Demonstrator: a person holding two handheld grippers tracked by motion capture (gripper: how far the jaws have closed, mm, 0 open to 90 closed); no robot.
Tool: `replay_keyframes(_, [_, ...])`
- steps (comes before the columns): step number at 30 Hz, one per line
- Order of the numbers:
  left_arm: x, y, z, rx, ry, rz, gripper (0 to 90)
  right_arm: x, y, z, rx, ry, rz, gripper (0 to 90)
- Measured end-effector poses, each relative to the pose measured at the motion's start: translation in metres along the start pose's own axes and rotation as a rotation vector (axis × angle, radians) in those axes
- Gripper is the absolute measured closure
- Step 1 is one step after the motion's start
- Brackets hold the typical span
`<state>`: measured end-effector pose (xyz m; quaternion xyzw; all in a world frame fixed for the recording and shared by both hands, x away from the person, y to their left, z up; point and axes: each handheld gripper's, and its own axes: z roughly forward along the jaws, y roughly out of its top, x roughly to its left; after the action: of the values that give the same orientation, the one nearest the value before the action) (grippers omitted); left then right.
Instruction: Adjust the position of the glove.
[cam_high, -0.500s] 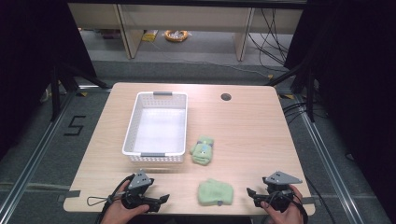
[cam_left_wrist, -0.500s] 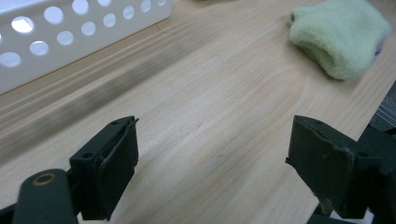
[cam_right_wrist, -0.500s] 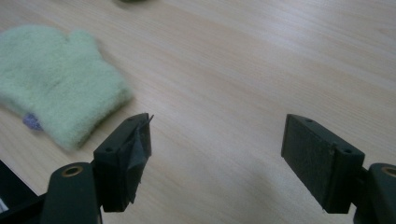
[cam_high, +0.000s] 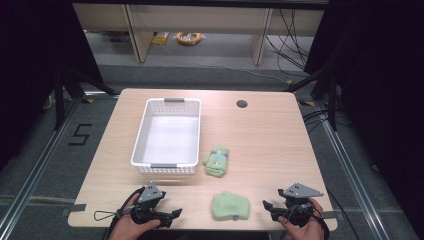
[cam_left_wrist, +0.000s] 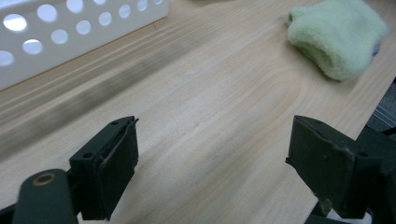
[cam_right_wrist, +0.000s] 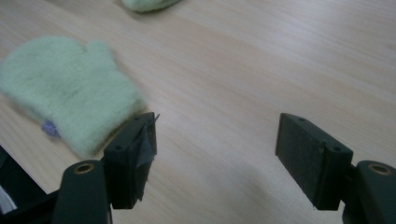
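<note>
High view: a wooden table (cam_high: 270, 145) is seen with a white basket (cam_high: 168, 134) at left-centre. One green mitten (cam_high: 217, 161) lies just beside the basket's right near corner; a second green mitten (cam_high: 230, 205) lies near the front edge, between the two grippers. The left gripper (cam_high: 172, 215) is held low at the front left edge by the left hand (cam_high: 131, 227), jaws pointed right toward the near mitten. The right gripper (cam_high: 267, 207) is held at the front right by the right hand (cam_high: 300, 227), jaws pointed left.

Left gripper view: jaws are spread wide over bare wood, nothing between them; the mitten (cam_left_wrist: 337, 37) is seen ahead at upper right, the basket (cam_left_wrist: 70, 32) at upper left.

Right gripper view: jaws are spread wide and empty; the mitten (cam_right_wrist: 70, 91) lies just beside the left jaw, contact cannot be told.
</note>
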<state>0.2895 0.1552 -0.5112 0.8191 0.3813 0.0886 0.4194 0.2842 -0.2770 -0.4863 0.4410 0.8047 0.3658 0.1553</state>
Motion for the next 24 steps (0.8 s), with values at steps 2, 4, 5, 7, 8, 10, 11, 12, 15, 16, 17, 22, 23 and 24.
replay_keyframes(2, [-0.003, 0.0, 0.002, -0.008, -0.028, -0.033, 15.7, 0.001, 0.001, -0.001, -0.02, -0.001, -0.015, 31.7])
replay_keyframes(4, [-0.003, 0.0, 0.002, -0.01, -0.029, -0.032, 15.7, 0.0, 0.002, -0.001, -0.014, 0.021, -0.015, 32.5])
replay_keyframes(5, [-0.005, 0.001, 0.003, -0.004, -0.022, -0.016, 15.7, 0.001, 0.003, -0.002, -0.01, 0.012, -0.008, 33.2])
replay_keyframes(7, [-0.007, 0.001, 0.004, 0.002, -0.028, -0.019, 15.7, 0.004, 0.003, -0.001, -0.018, 0.025, 0.04, 33.5])
replay_keyframes(8, [-0.007, 0.001, 0.004, 0.002, -0.028, -0.019, 15.7, 0.004, 0.003, -0.001, -0.018, 0.025, 0.04, 33.5])
replay_keyframes(10, [-0.013, 0.004, 0.007, -0.014, -0.039, 0.0, 15.7, 0.004, 0.005, 0.001, -0.033, 0.041, 0.008, 35.0])
replay_keyframes(11, [-0.016, 0.005, 0.007, -0.016, -0.05, 0.001, 15.7, 0.008, 0.006, 0.001, -0.02, 0.051, 0.042, 35.7])
replay_keyframes(12, [-0.019, 0.006, 0.009, -0.029, -0.056, 0.008, 15.7, 0.006, 0.007, 0.003, -0.041, 0.058, 0.005, 37.2])
replay_keyframes(15, [-0.026, 0.009, 0.011, -0.016, -0.053, 0.027, 15.7, 0.012, 0.011, 0.006, -0.028, 0.088, -0.004, 40.6])
replay_keyframes(16, [-0.029, 0.01, 0.012, -0.026, -0.071, 0.018, 15.7, 0.012, 0.011, 0.006, -0.028, 0.088, -0.004, 40.6])
replay_keyframes(17, [-0.035, 0.013, 0.017, -0.022, -0.094, 0.031, 15.9, 0.014, 0.013, 0.009, -0.028, 0.104, -0.029, 42.5])
replay_keyframes(22, [-0.044, 0.021, 0.031, -0.021, -0.112, 0.07, 20.6, 0.022, 0.02, 0.017, 0.003, 0.11, -0.073, 47.7])
replay_keyframes(23, [-0.047, 0.024, 0.032, -0.017, -0.132, 0.049, 22.4, 0.025, 0.022, 0.018, 0.015, 0.121, -0.061, 48.5])
replay_keyframes(24, [-0.048, 0.026, 0.035, -0.027, -0.135, 0.055, 23.7, 0.023, 0.024, 0.021, 0.006, 0.118, -0.103, 49.7])
